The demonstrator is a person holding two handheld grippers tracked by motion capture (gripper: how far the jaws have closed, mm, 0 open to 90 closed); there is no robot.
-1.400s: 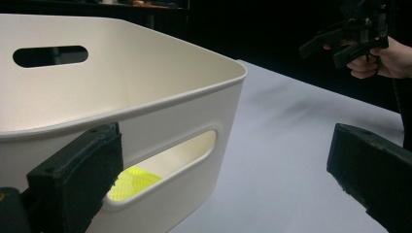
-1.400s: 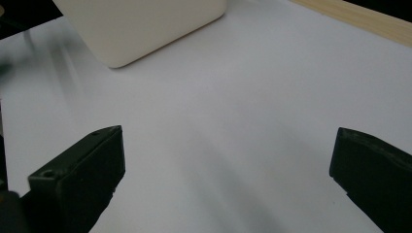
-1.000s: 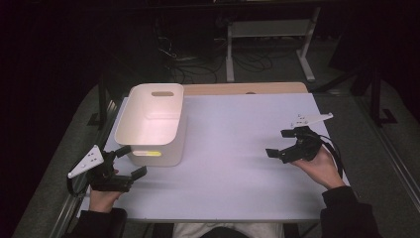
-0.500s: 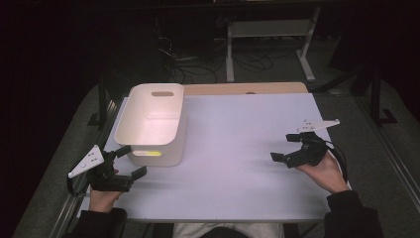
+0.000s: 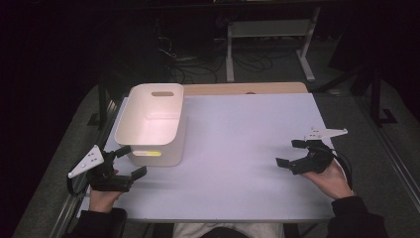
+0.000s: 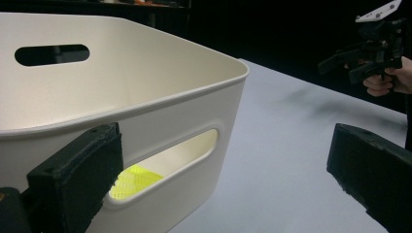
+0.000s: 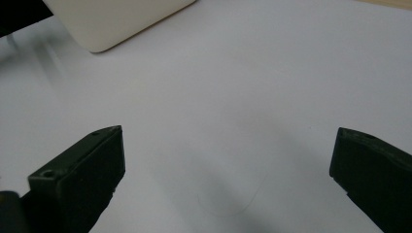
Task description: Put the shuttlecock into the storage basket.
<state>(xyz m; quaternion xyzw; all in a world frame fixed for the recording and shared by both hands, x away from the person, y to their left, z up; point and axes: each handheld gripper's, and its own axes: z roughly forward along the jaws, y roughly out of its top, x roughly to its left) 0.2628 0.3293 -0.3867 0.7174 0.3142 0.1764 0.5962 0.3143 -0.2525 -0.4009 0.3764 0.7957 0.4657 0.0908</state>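
A white plastic bin (image 5: 153, 124) with handle slots stands at the table's left. Through its near slot a yellow object (image 5: 147, 153) shows inside; the left gripper view has the same yellow object (image 6: 133, 177) behind the slot of the bin (image 6: 145, 97). My left gripper (image 5: 132, 160) is open just in front of the bin's near left corner, its jaws wide apart and empty (image 6: 223, 184). My right gripper (image 5: 289, 153) is open above the bare table at the right, holding nothing (image 7: 228, 179).
The white table top (image 5: 237, 148) has a wooden strip along its far edge (image 5: 237, 88). Dark floor with cables and a metal stand (image 5: 267, 34) lies beyond. The right gripper (image 6: 362, 60) appears far off in the left gripper view. The bin's corner (image 7: 111, 19) is at that view's top left.
My right gripper has drifted a little to the right and back toward the person, staying open. The left gripper and the bin have not moved.
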